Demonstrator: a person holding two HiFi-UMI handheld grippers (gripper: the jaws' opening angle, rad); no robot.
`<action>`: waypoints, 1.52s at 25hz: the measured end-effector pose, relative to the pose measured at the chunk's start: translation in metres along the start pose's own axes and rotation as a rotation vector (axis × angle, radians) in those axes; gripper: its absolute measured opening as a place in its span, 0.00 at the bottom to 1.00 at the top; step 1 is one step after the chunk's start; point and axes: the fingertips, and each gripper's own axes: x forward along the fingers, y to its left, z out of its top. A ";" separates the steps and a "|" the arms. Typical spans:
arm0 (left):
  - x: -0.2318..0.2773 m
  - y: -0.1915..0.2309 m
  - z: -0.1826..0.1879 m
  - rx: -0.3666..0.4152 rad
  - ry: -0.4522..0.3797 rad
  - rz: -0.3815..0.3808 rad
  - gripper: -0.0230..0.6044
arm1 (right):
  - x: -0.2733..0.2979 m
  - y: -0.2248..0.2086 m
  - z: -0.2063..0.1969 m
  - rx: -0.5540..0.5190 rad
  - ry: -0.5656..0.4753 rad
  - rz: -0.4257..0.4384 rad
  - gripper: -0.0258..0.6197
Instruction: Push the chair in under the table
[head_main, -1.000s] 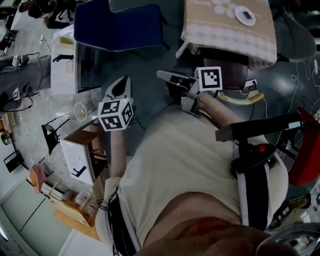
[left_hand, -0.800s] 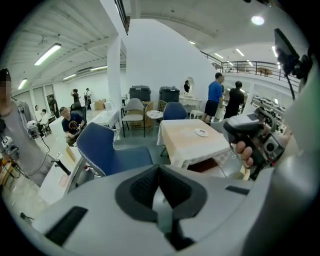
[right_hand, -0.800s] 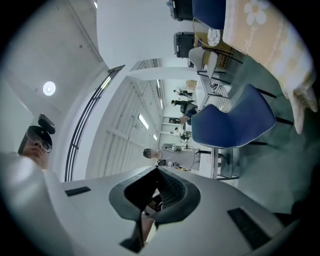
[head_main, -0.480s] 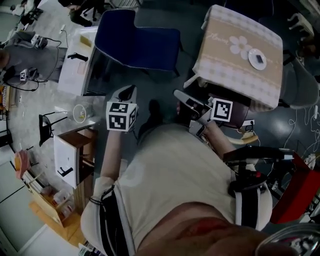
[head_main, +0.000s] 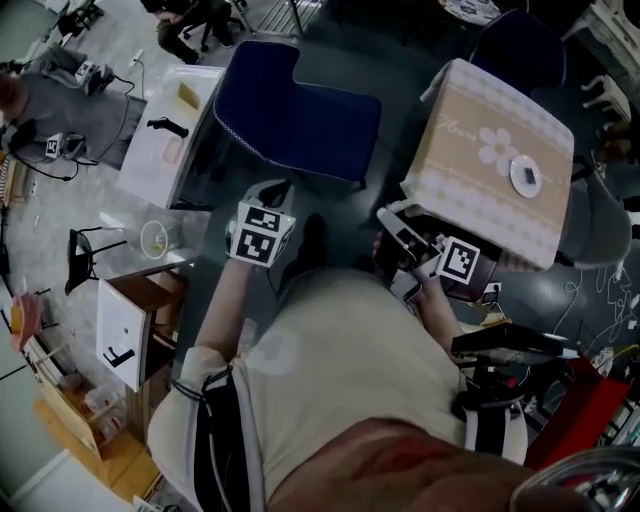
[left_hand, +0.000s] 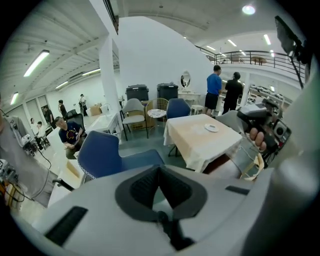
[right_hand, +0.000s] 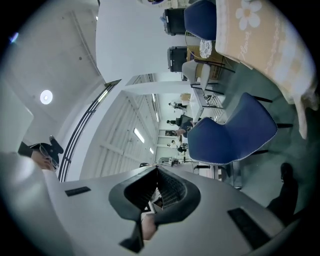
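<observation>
Blue chair stands clear of the cloth-covered table, off its left edge; left gripper and right gripper hover between them, both closed and empty.

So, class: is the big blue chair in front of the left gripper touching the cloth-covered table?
Apart. The head view shows a strip of bare floor between the blue chair and the cloth-covered table.
</observation>
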 end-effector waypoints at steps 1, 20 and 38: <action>0.002 0.009 0.001 0.001 -0.002 -0.001 0.05 | 0.009 -0.001 -0.001 0.001 0.008 -0.004 0.06; 0.028 0.214 -0.010 -0.114 0.028 0.099 0.05 | 0.147 -0.020 0.006 -0.020 0.033 -0.104 0.06; 0.089 0.310 -0.007 -0.253 0.107 0.079 0.42 | 0.165 -0.028 0.032 -0.022 -0.098 -0.203 0.06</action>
